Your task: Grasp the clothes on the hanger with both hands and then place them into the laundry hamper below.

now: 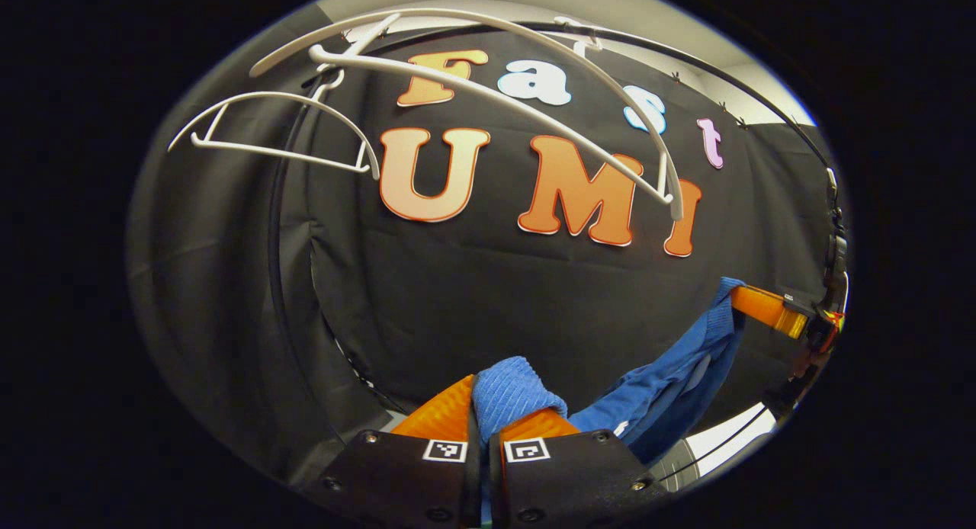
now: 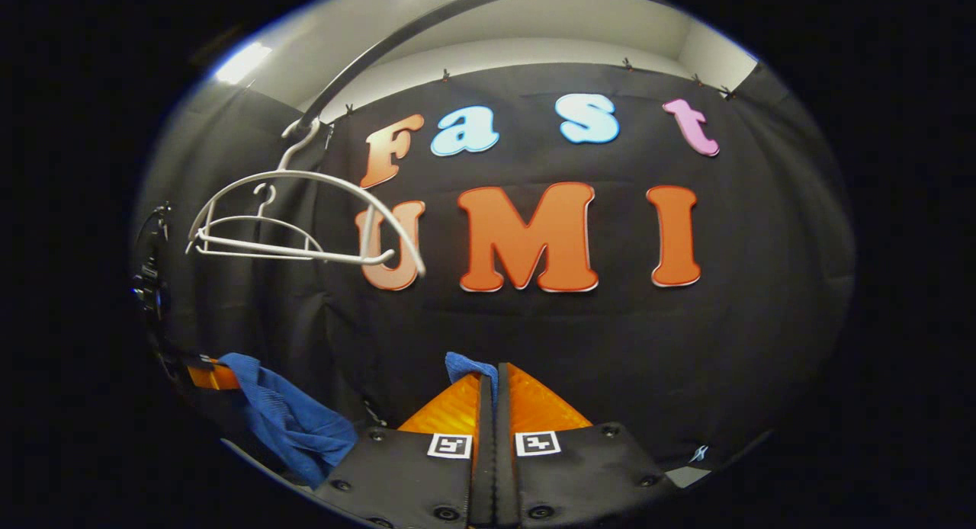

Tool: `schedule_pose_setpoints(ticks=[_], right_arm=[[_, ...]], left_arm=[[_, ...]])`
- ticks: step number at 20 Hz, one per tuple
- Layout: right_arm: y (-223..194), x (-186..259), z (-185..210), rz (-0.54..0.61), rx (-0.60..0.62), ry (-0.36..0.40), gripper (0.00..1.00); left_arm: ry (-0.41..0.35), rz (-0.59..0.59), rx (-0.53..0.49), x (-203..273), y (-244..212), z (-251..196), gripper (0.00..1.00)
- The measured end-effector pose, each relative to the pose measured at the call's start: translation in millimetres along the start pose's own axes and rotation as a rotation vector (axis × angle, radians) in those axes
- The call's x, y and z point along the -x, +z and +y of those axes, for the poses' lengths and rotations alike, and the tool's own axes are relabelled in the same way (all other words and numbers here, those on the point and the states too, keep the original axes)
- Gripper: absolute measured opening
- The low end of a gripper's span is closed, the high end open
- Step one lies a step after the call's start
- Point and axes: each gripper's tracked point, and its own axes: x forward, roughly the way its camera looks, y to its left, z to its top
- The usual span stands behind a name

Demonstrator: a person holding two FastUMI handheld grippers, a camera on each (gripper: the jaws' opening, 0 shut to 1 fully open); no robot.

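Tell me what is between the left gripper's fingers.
A bunched fold of the blue garment sits pinched in the left gripper. The orange fingers cover how deep the cloth reaches.

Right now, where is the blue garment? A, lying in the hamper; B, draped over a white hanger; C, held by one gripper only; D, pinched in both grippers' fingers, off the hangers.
D: the blue garment is clamped in the left gripper and the right gripper, while the white hangers hang bare.
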Motion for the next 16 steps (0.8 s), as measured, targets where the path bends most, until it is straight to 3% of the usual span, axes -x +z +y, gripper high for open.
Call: schedule_pose_setpoints(ticks=[3, 5, 6, 10, 16], right_arm=[[-40, 1, 43, 0.099, -0.03, 0.108, 0.08], [-76, 6, 64, 0.18, -0.041, 0.151, 0.08], [-98, 3, 69, 0.224, -0.046, 0.16, 0.07], [-192, 14, 79, 0.452, -0.128, 0.166, 0.08], [-314, 57, 60, 0.782, -0.203, 0.062, 0.08]], left_arm=[[-0.016, 0.08, 0.024, -10, -40, -14, 0.05], [-0.031, 0.139, 0.017, -14, -74, -25, 0.07], [-0.037, 0.173, 0.018, -16, -91, -31, 0.03], [-0.102, 0.349, 0.066, -19, -164, -58, 0.06], [-0.132, 0.575, 0.059, -7, -257, -74, 0.06]])
